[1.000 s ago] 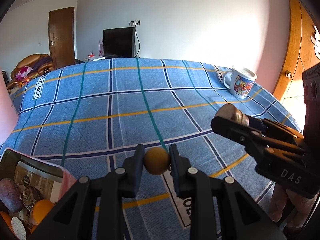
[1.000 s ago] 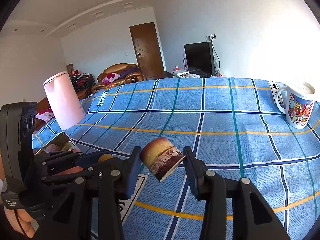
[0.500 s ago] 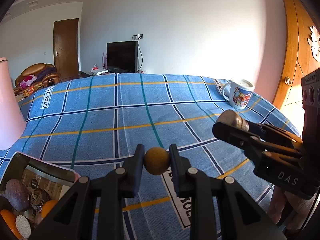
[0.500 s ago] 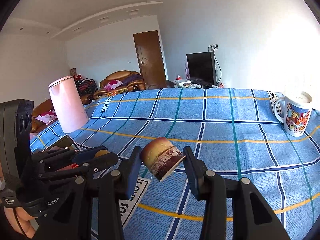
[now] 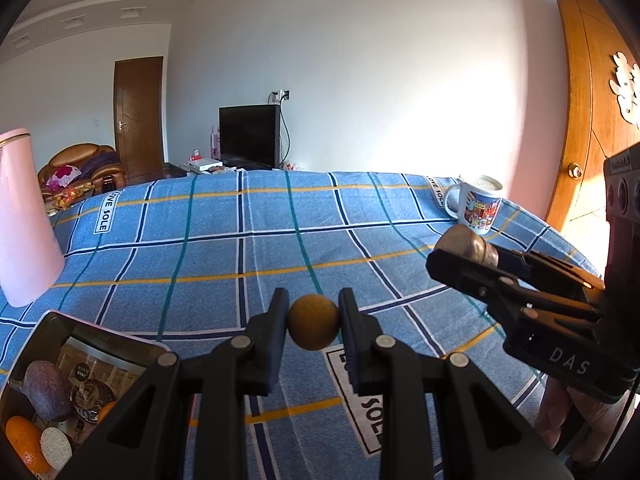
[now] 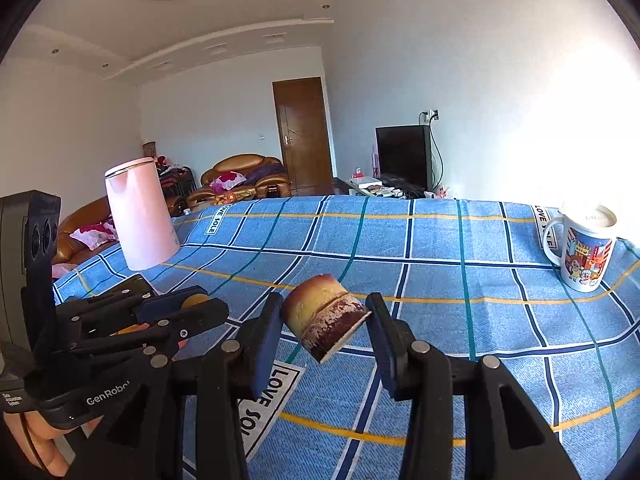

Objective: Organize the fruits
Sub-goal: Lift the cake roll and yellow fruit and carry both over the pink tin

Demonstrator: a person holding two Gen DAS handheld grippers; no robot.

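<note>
Both grippers have risen since the earlier frames, so more wall and ceiling show now.

Left wrist view: the left gripper (image 5: 313,322) has its jaws closed on a small round fruit (image 5: 313,327), centre of frame, above the blue checked desk (image 5: 200,256). It looks light, firm and smooth – it may roll out, so hold across its middle. A box of fruits (image 5: 36,364) sits lower left.

Right wrist view: the right gripper (image 6: 324,330) pinches a brown cut fruit piece (image 6: 325,322), tilted – probably soft, so squeeze gently.
</note>
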